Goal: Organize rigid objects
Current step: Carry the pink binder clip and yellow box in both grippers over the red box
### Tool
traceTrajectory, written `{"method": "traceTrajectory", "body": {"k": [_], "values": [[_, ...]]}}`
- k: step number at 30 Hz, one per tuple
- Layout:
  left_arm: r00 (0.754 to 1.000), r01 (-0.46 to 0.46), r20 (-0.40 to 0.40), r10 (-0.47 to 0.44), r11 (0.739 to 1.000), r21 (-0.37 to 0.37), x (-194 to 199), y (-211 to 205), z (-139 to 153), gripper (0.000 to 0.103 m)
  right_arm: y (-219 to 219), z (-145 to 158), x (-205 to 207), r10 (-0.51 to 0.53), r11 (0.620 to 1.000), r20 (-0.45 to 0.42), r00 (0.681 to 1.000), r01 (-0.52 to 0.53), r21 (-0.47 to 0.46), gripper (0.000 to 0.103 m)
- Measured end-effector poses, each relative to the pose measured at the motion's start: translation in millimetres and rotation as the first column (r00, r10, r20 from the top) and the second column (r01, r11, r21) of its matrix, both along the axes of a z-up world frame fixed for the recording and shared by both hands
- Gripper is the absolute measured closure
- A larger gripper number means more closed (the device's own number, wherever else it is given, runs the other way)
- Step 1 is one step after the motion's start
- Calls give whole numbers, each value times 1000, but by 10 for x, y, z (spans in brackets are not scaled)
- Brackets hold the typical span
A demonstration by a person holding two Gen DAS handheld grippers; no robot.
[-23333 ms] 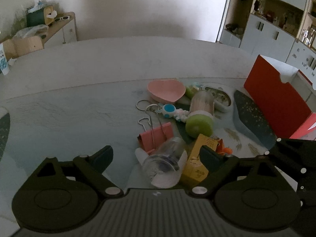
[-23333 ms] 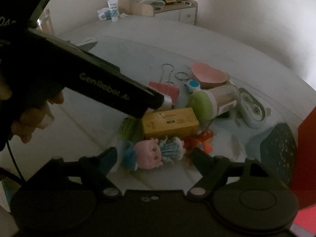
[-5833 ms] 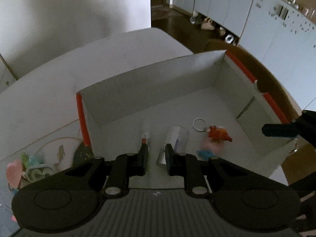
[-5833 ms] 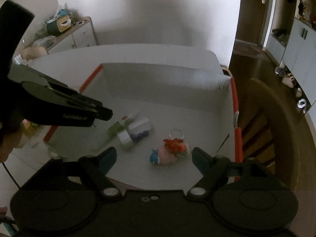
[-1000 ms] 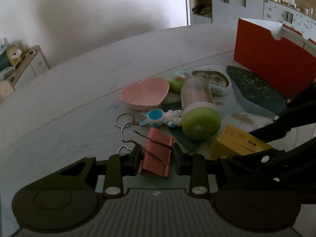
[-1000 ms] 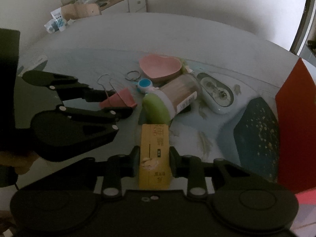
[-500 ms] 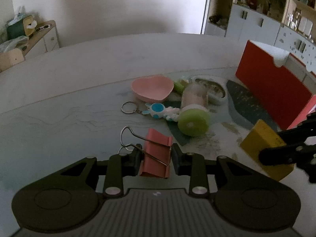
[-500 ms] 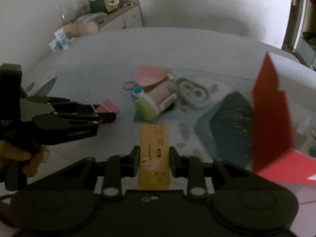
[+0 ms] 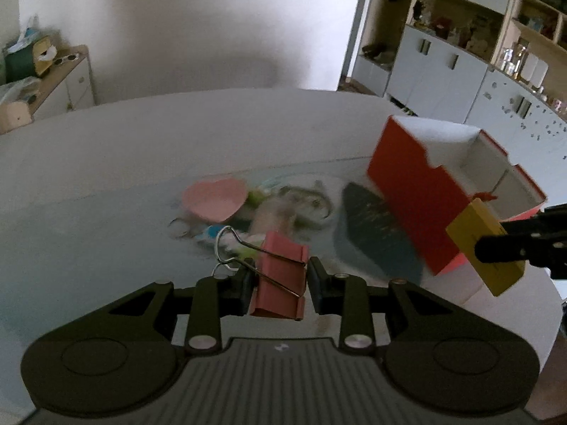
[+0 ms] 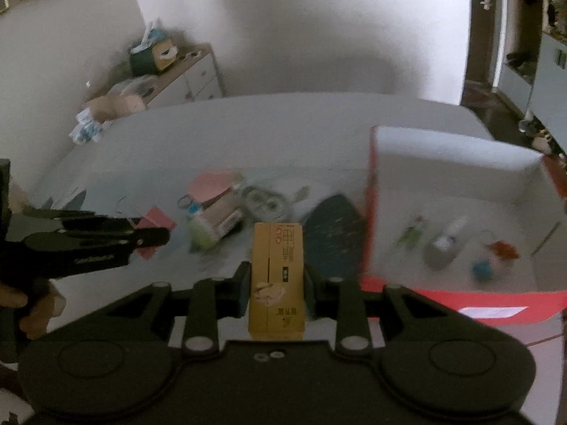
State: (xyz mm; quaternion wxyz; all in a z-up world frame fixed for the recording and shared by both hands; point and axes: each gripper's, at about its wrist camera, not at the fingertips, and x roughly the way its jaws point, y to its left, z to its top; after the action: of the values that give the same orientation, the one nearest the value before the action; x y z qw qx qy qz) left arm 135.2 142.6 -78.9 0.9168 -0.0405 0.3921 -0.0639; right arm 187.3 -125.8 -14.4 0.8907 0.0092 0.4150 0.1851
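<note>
L fingers (image 9: 279, 288) clamp pink binder clip (image 9: 280, 279); R fingers (image 10: 276, 288) clamp yellow box (image 10: 277, 276) btwn pads.

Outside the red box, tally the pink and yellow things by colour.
Pink: 2, the binder clip in the left gripper and the heart dish
Yellow: 1, the carton in the right gripper
Total: 3

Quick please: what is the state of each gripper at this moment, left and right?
Left gripper: closed on the pink binder clip.
Right gripper: closed on the yellow box.
</note>
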Motion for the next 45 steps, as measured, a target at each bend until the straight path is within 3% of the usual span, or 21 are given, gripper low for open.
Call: {"method": "traceTrajectory", "body": {"k": [12, 28, 45], "values": [[999, 42, 28, -42, 999, 3, 259, -795, 304, 72, -771, 40, 149, -52, 999, 32, 998, 52, -3, 74], [993, 118, 17, -119, 993, 27, 704, -1892, 420, 72, -1718, -61, 437, -127, 992, 28, 991, 127, 1, 74], [987, 156, -60, -151, 983, 98, 1492, -2636, 207, 72, -1994, -362, 964, -123, 991, 0, 992, 123, -43, 74]]}}
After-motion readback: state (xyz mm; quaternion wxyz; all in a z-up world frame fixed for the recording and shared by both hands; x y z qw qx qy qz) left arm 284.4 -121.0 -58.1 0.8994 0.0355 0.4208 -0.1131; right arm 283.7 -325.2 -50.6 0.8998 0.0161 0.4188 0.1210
